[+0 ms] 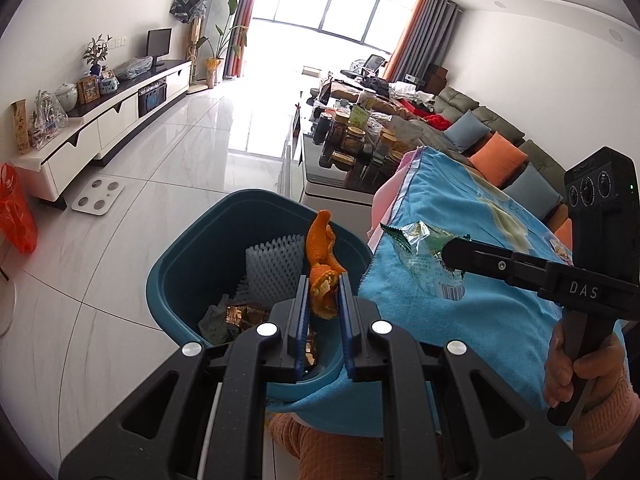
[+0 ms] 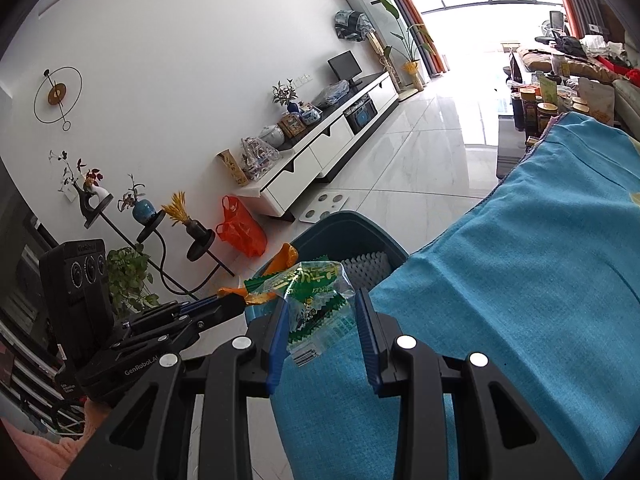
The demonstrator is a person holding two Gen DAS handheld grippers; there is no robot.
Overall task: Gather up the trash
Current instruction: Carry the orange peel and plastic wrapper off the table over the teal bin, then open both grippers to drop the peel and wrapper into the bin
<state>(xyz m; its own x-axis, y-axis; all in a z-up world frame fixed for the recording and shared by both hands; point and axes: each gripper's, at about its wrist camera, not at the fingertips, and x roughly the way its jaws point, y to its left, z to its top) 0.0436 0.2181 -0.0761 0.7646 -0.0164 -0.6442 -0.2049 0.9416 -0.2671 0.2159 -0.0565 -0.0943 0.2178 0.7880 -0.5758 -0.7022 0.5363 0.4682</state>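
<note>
My left gripper is shut on an orange peel and holds it over the teal trash bin. The bin holds white foam netting and crumpled wrappers. My right gripper has its jaws parted around a green and clear snack wrapper, above the edge of the blue towel beside the bin. The wrapper touches the left pad; contact with the right pad is unclear. In the left wrist view the right gripper holds the wrapper over the towel.
A white TV cabinet runs along the left wall, with a red plastic bag and a white scale on the tiled floor. A glass table with jars and a sofa with cushions lie beyond the towel.
</note>
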